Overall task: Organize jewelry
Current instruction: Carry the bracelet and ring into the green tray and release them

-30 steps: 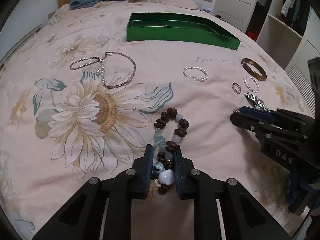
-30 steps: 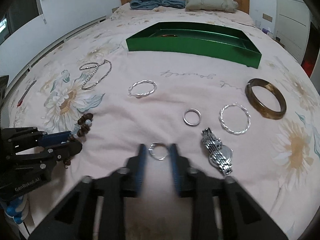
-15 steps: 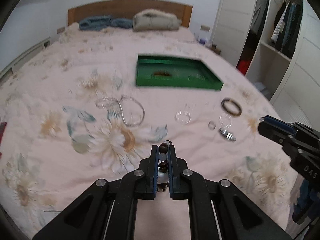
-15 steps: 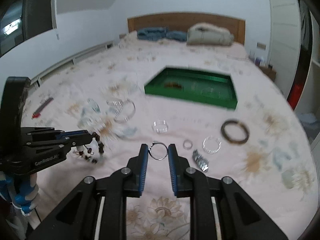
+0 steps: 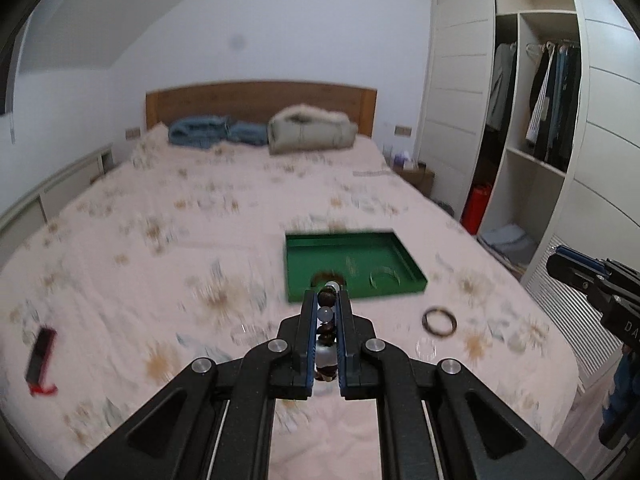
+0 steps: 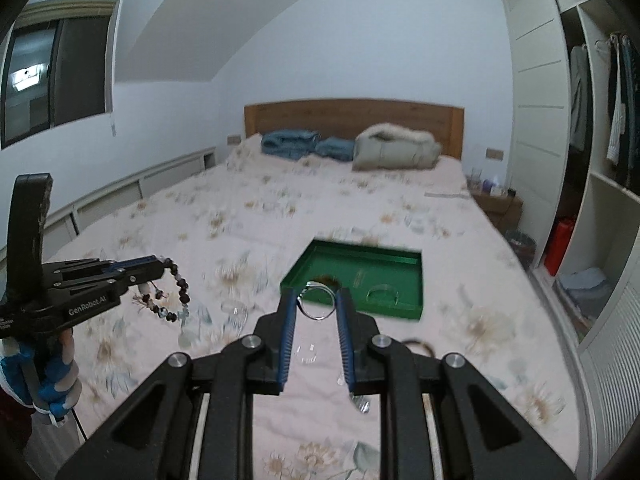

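My left gripper (image 5: pixel 326 299) is shut on a bracelet of brown and pale beads (image 5: pixel 325 314), lifted well above the flowered bedspread. In the right wrist view the left gripper (image 6: pixel 160 268) shows at the left with the beaded bracelet (image 6: pixel 182 292) dangling from it. My right gripper (image 6: pixel 316 299) is shut on a thin silver ring (image 6: pixel 318 317), held in the air too. The right gripper (image 5: pixel 560 266) appears at the right edge of the left wrist view. Beyond both lies an open green tray (image 5: pixel 380 291) (image 6: pixel 380 312) with a clear bangle (image 6: pixel 384 294) inside.
A brown bangle (image 5: pixel 440 322) lies on the bed near the tray. Blurred silver bracelets (image 6: pixel 234 312) and a metal watch (image 6: pixel 360 400) lie below my grippers. A red-and-black object (image 5: pixel 40 354) lies at the left. An open wardrobe (image 5: pixel 540 120) stands to the right.
Both grippers rose from the bedspread, the left with the beaded bracelet, the right with the silver ring. Both views tilted up, so the bed looks farther off and the room shows.
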A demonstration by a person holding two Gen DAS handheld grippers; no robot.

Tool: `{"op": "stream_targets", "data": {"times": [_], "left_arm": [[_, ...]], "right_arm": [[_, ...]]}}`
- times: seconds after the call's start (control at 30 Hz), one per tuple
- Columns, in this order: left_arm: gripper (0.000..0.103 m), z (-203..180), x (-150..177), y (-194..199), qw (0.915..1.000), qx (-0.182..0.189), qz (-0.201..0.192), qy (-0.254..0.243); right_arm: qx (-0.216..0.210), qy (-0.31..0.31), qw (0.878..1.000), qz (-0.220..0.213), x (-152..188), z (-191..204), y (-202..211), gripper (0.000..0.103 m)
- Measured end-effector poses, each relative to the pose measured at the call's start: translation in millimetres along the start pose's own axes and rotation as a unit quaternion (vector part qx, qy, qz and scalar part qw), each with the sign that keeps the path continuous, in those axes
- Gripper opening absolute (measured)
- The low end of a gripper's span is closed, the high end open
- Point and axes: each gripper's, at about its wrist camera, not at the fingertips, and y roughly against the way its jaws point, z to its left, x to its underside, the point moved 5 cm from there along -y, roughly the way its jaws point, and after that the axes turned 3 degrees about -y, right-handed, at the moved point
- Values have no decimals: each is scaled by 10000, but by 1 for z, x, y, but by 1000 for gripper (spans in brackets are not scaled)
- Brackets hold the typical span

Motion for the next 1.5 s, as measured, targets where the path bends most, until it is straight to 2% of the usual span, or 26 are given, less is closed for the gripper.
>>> {"op": "stream_targets", "data": {"times": [0.23, 0.37, 0.47, 0.57, 0.73, 0.97, 1.03, 1.23, 1.5], "left_arm": [[9, 12, -67, -5, 9997, -103, -221, -50], [9, 10, -79, -42, 9999, -64, -94, -117], [9, 6, -76, -92, 9998, -14, 144, -154], [9, 1, -65, -147, 9989, 65, 437, -149], [9, 3, -53, -249, 9958, 69, 908, 6], [9, 19, -27, -361, 9881, -76, 1519, 231], [9, 24, -18, -383, 9856, -106, 1663, 293], [9, 37, 7, -434, 9786, -268, 2002, 388], [9, 41, 34, -450, 9709, -271, 2330, 476]], "right_arm": [[75, -97, 9991, -406, -71, -15, 7, 19], [107, -63, 9985, -535, -97, -24, -9, 19], [143, -109, 9988, -445, -101, -36, -42, 19], [172, -236, 9993, -237, -90, -53, -88, 19], [245, -463, 9978, 399, -50, -86, -186, 19], [398, -730, 9905, 1093, 1, -124, -305, 19], [472, -733, 9874, 1318, 18, -133, -333, 19], [649, -732, 9789, 1793, 51, -156, -385, 19], [771, -626, 9697, 2233, 82, -163, -404, 20]]}}
